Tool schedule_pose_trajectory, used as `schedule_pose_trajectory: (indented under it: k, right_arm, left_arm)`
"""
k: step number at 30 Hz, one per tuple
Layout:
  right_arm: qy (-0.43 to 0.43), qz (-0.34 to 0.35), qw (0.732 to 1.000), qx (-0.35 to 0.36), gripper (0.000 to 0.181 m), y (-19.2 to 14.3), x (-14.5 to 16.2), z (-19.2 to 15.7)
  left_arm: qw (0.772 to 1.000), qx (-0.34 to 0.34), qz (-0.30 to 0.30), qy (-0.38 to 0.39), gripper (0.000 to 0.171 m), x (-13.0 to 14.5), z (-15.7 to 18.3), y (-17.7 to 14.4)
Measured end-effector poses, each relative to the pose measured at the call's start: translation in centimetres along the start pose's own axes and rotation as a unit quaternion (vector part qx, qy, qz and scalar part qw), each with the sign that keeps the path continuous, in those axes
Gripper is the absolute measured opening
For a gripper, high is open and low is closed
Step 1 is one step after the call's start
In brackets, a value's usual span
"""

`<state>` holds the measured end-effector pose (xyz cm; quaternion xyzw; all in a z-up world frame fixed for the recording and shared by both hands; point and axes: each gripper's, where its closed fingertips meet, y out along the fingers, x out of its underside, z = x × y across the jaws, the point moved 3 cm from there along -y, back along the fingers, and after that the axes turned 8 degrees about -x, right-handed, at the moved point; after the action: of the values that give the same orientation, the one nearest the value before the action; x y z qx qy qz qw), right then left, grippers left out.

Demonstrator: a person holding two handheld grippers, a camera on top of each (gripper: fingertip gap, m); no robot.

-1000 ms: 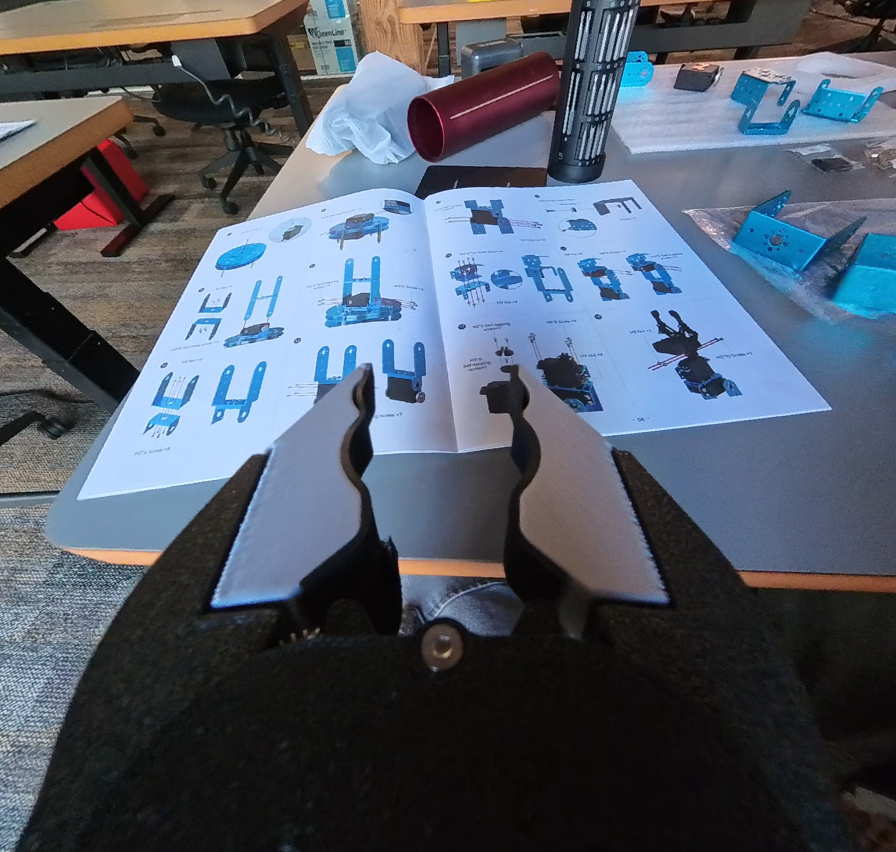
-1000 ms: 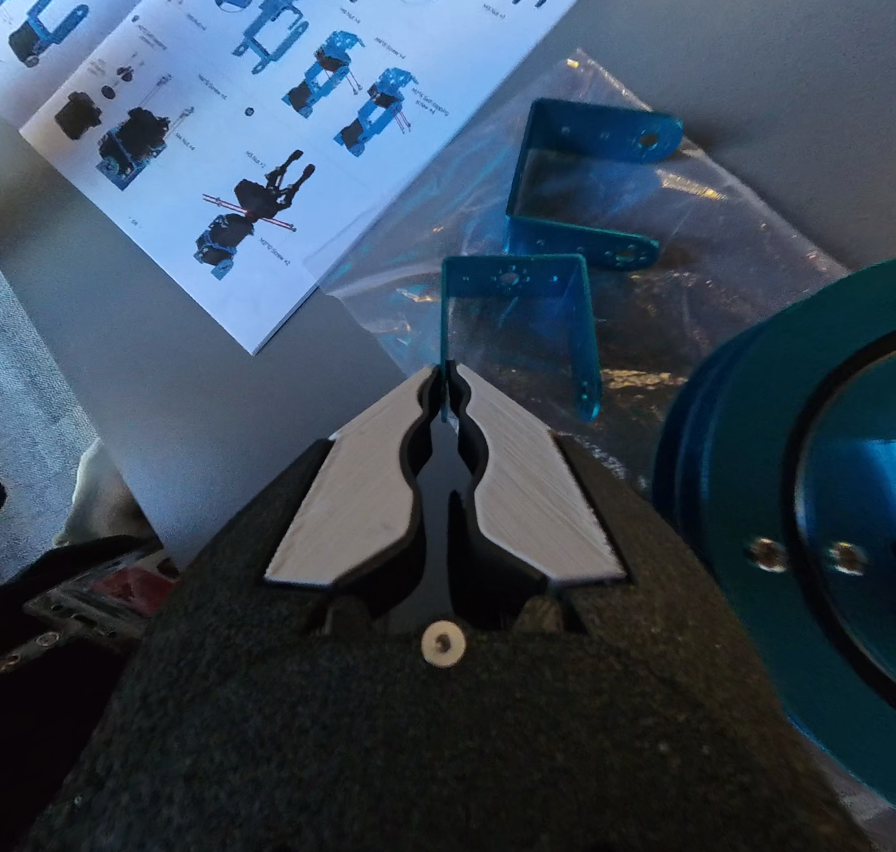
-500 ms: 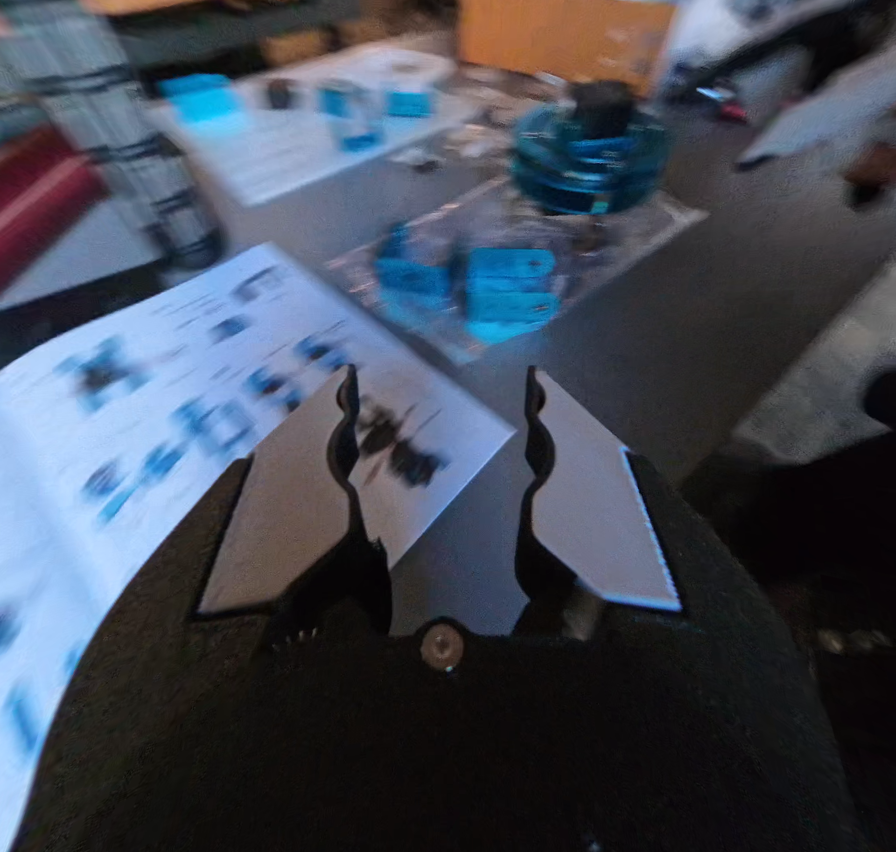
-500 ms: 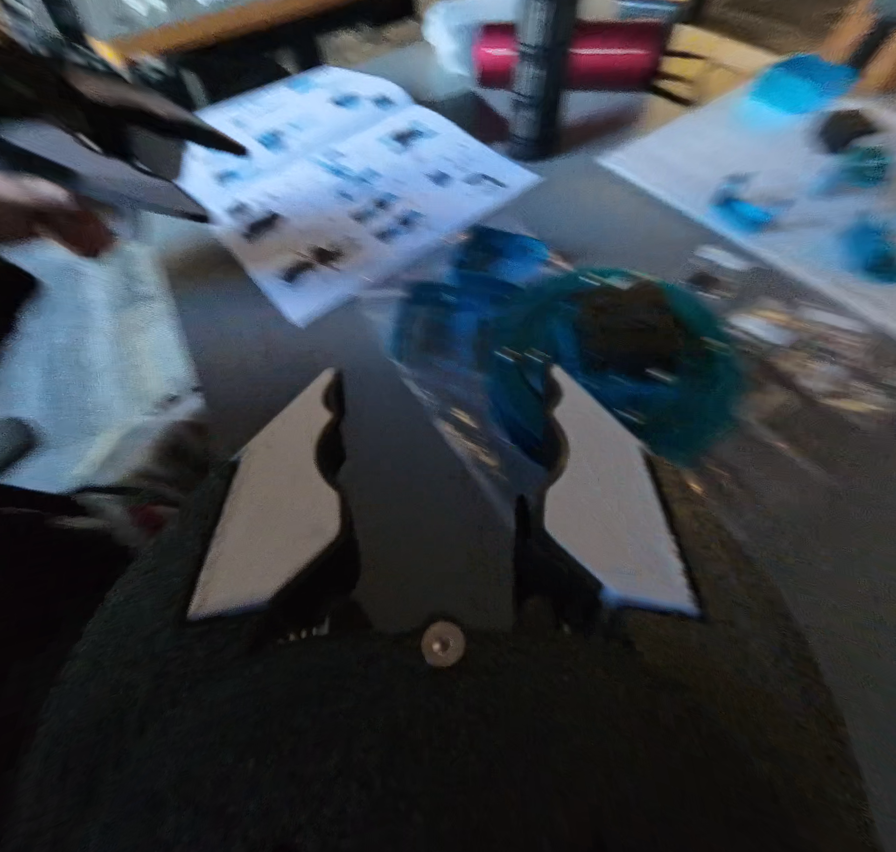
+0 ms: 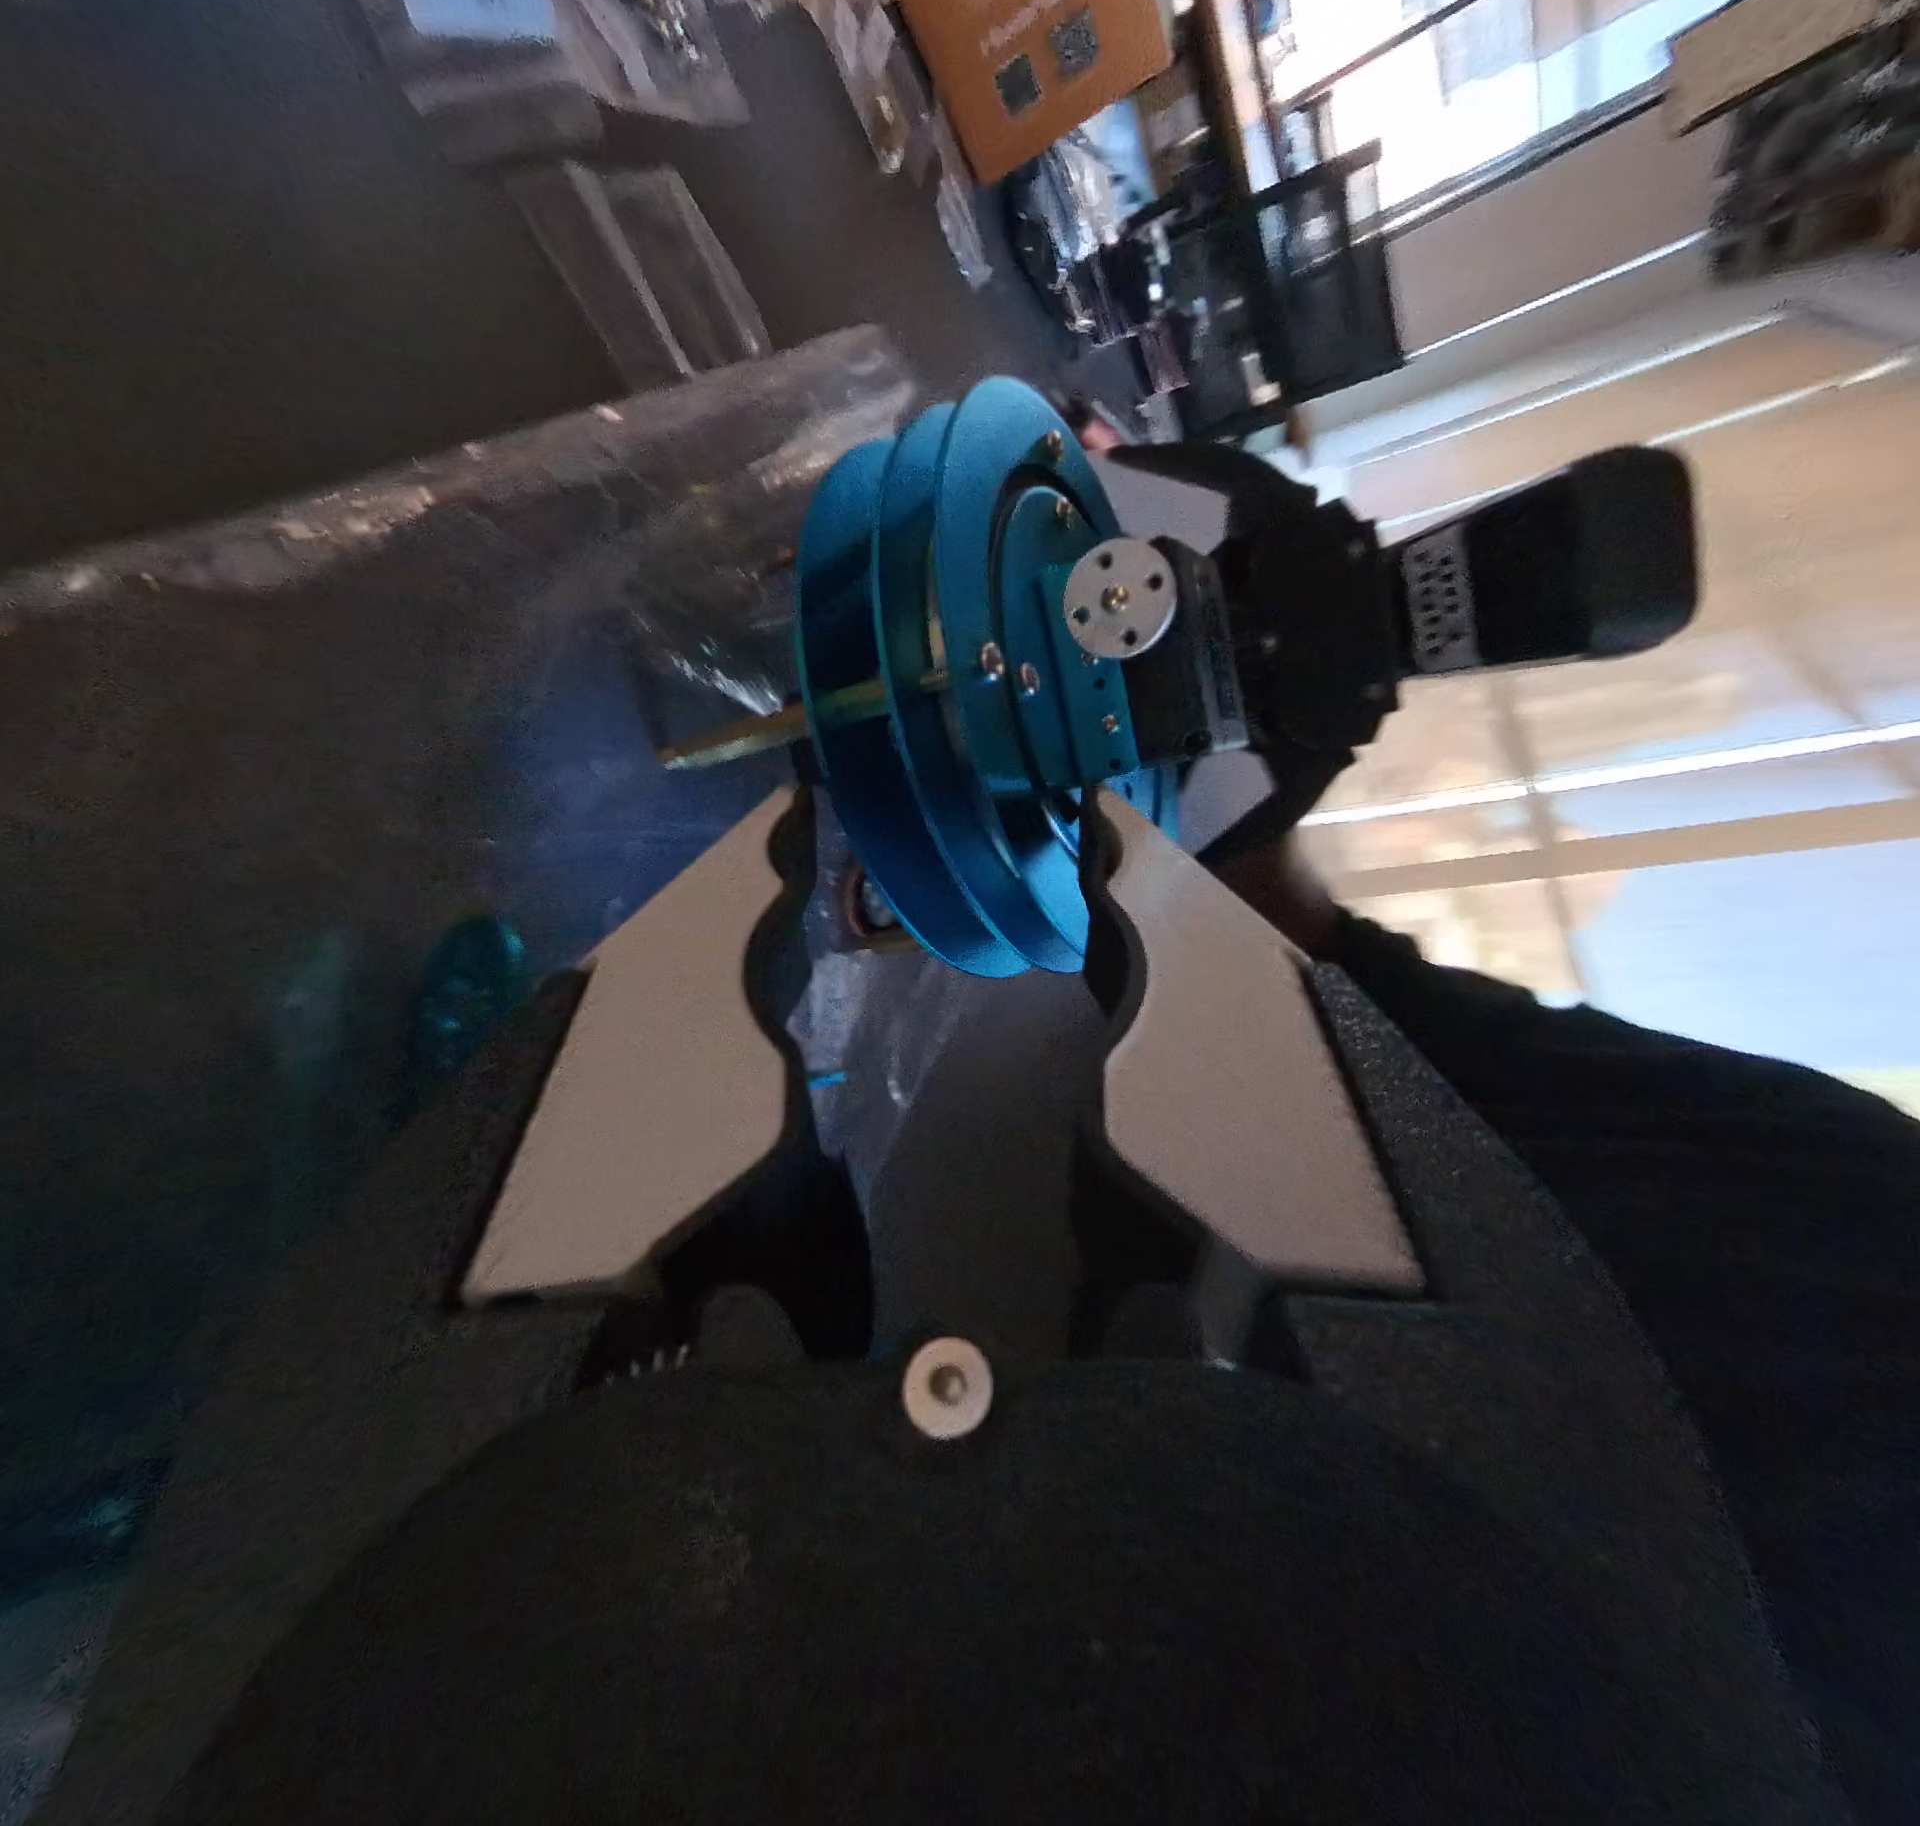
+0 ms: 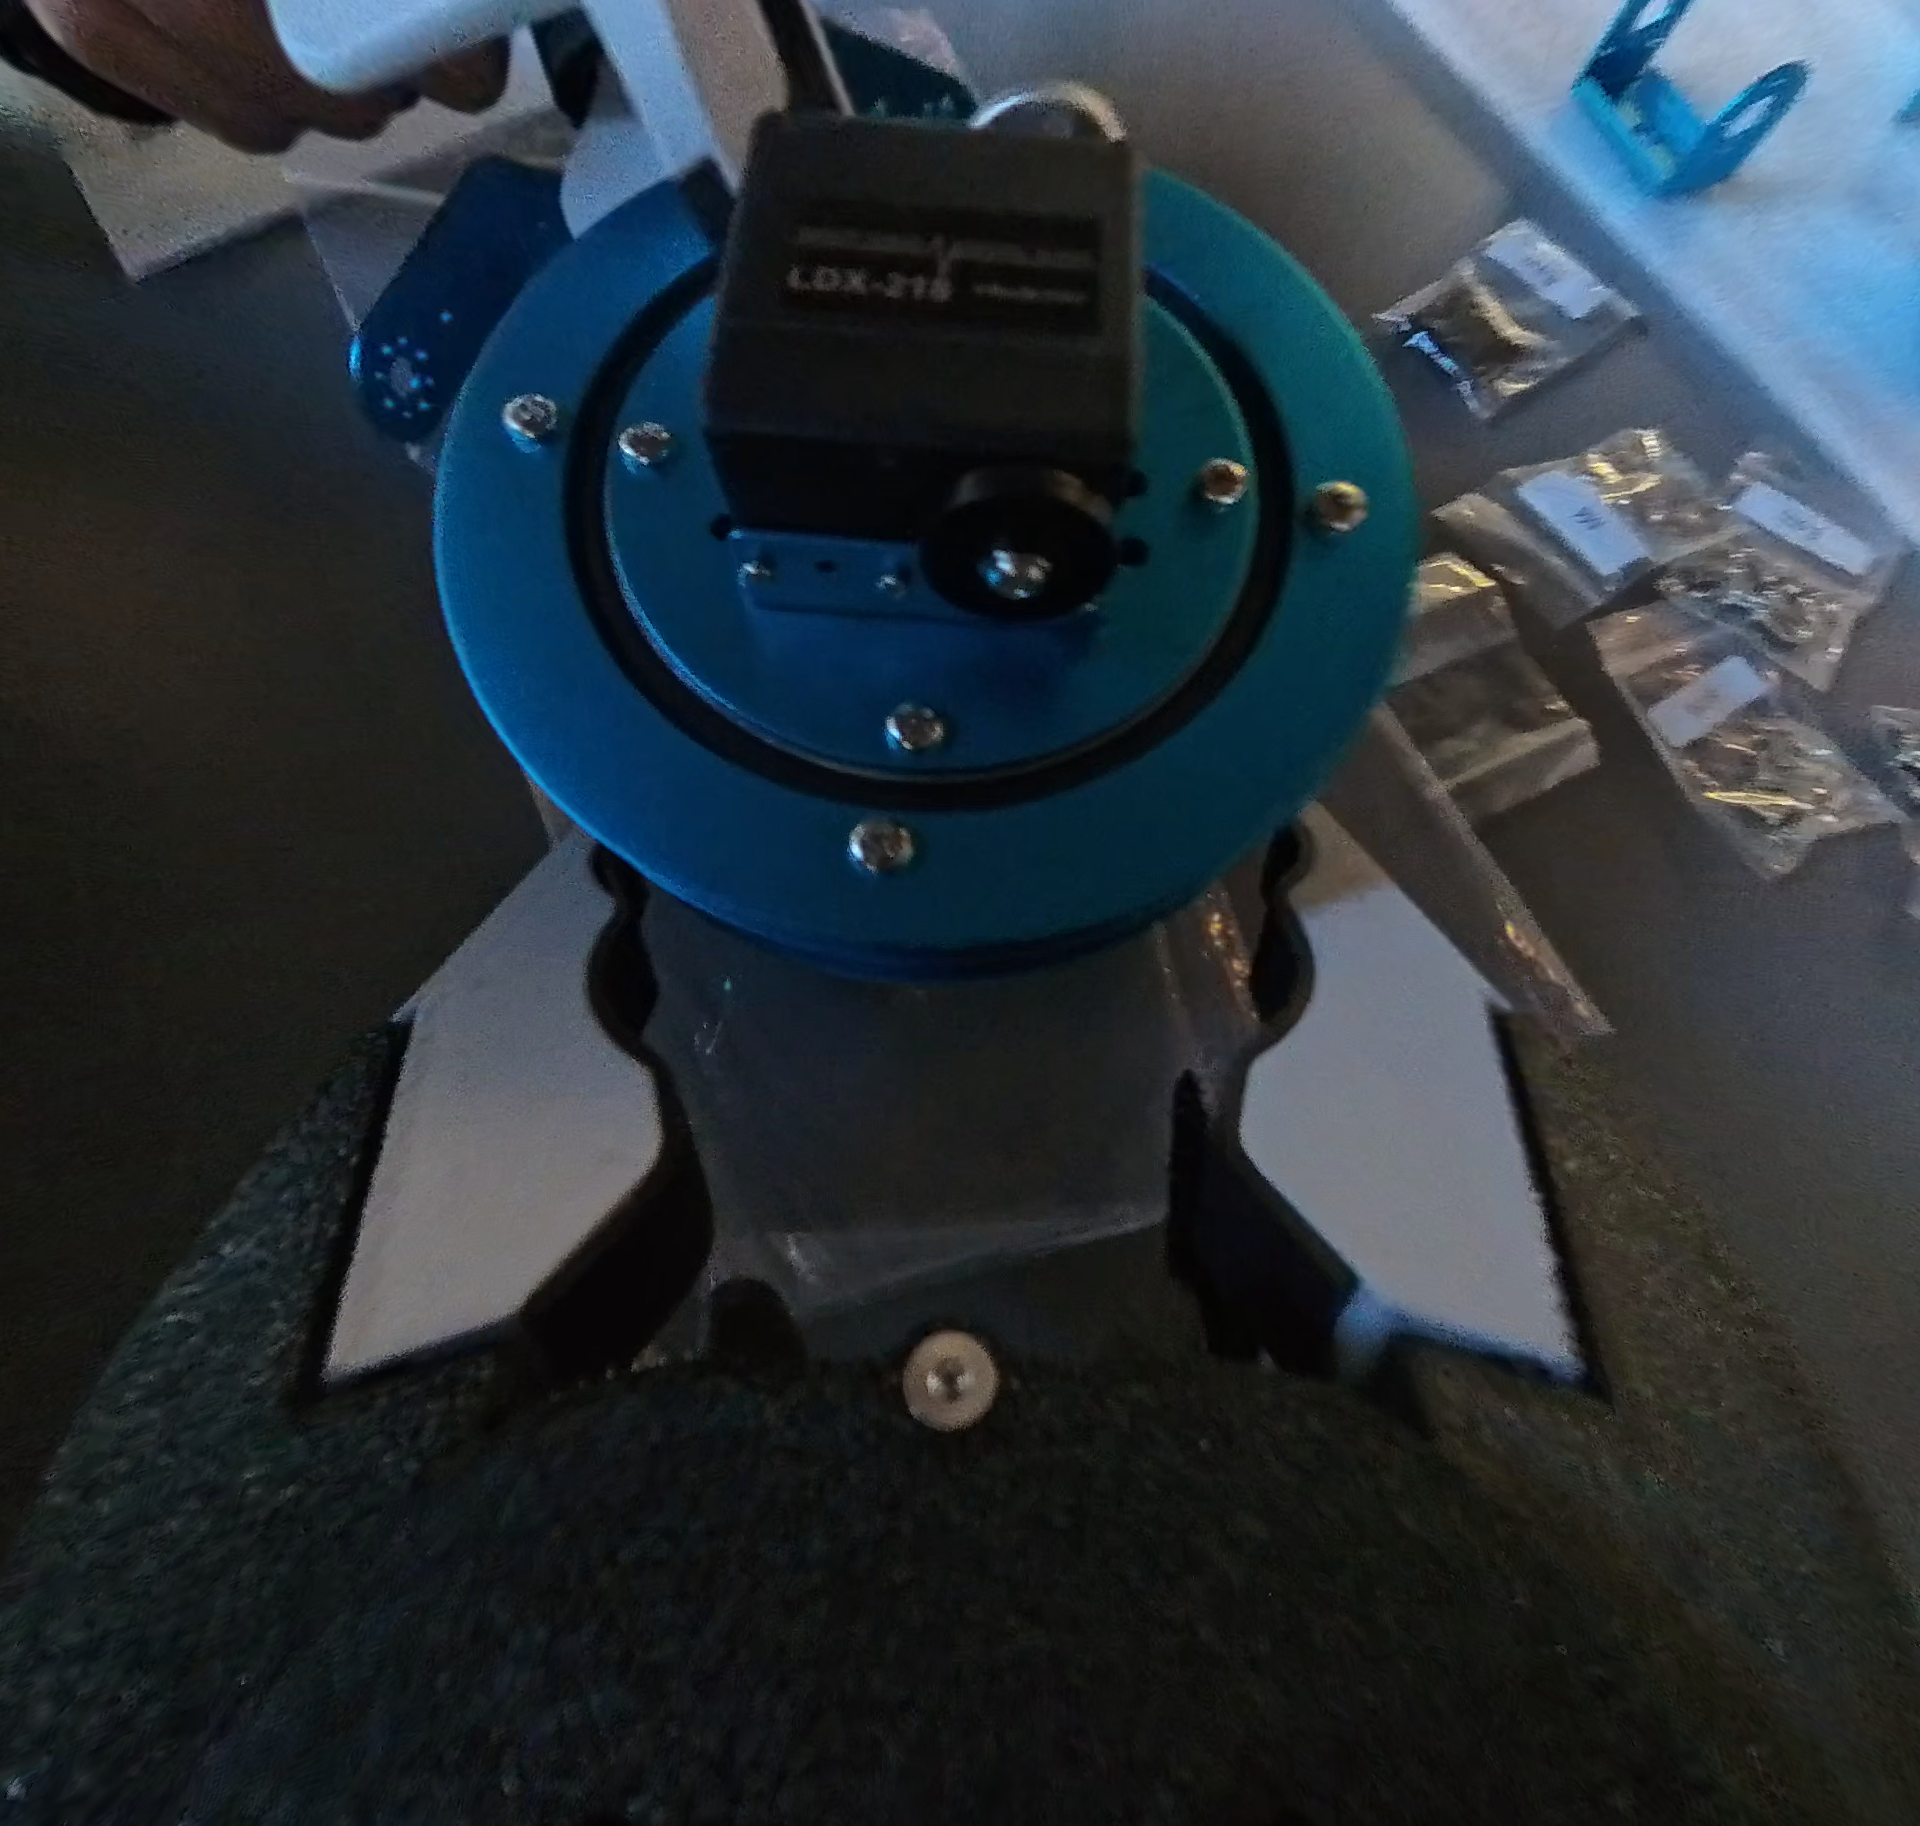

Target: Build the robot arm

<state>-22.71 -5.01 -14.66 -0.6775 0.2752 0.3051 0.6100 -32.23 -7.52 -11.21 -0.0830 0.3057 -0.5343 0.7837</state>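
Note:
A blue round base (image 5: 935, 633) of stacked discs carries a black servo (image 5: 1184, 654) with a silver horn. My left gripper (image 5: 945, 810) is rolled on its side, and its jaws straddle the base's rim and press on both faces. My right gripper (image 6: 940, 857) is wide open, facing the top of the base (image 6: 727, 820) and the servo (image 6: 914, 322), with the near rim between its tips. Its fingers (image 5: 1174, 472) show beyond the servo in the left wrist view. A hand (image 6: 156, 10) holds the left gripper, whose fingers (image 6: 665, 62) reach the far rim.
The base is over a clear plastic bag (image 5: 520, 529) on the grey table (image 6: 208, 633). A blue bracket (image 6: 416, 342) lies beside it. Bags of small hardware (image 6: 1714, 581) and a blue U bracket (image 6: 1662, 114) lie to the right. A cardboard box (image 5: 1039, 10) stands farther off. My right fingertips sit around 7 cm from my left ones.
The right gripper let go of the blue bracket, opened wide and moved to the round base. The left gripper swung right from the booklet, rolled over and closed on the base's rim.

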Motion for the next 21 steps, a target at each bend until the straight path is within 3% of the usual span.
schedule_pose_trajectory:
  k: [3, 7, 11, 15, 18, 21]
  right_arm:
    - [-0.004, -0.007, 1.0, -0.004, 0.112, 0.0, 0.1, 0.2]
    - [0.012, -0.005, 1.0, -0.017, 0.111, -0.3, -0.5, 0.2]
    - [-0.003, 0.019, 1.0, -0.012, 0.11, -2.1, -4.4, 1.3]
    - [-0.067, -0.017, 0.998, 0.005, 0.11, -2.8, -10.8, 6.3]
    - [-0.131, -0.046, 0.99, -0.018, 0.11, -1.6, -15.8, 12.4]
    - [-0.146, -0.023, 0.987, -0.07, 0.11, 0.1, -19.9, 18.3]
  left_arm:
    - [0.997, 0.059, 0.008, -0.053, 0.042, 0.2, 0.2, 0.4]
    - [0.997, 0.057, 0.026, -0.053, 0.042, -0.3, 0.9, -0.1]
    - [0.996, 0.069, 0.043, -0.038, 0.042, -3.3, 3.0, -2.5]
    - [0.993, 0.05, 0.106, -0.017, 0.04, -10.0, 3.8, -6.2]
    - [0.98, 0.024, 0.193, -0.038, 0.036, -16.4, 2.9, -8.9]
    - [0.966, -0.016, 0.249, -0.064, 0.037, -22.5, 1.3, -10.5]
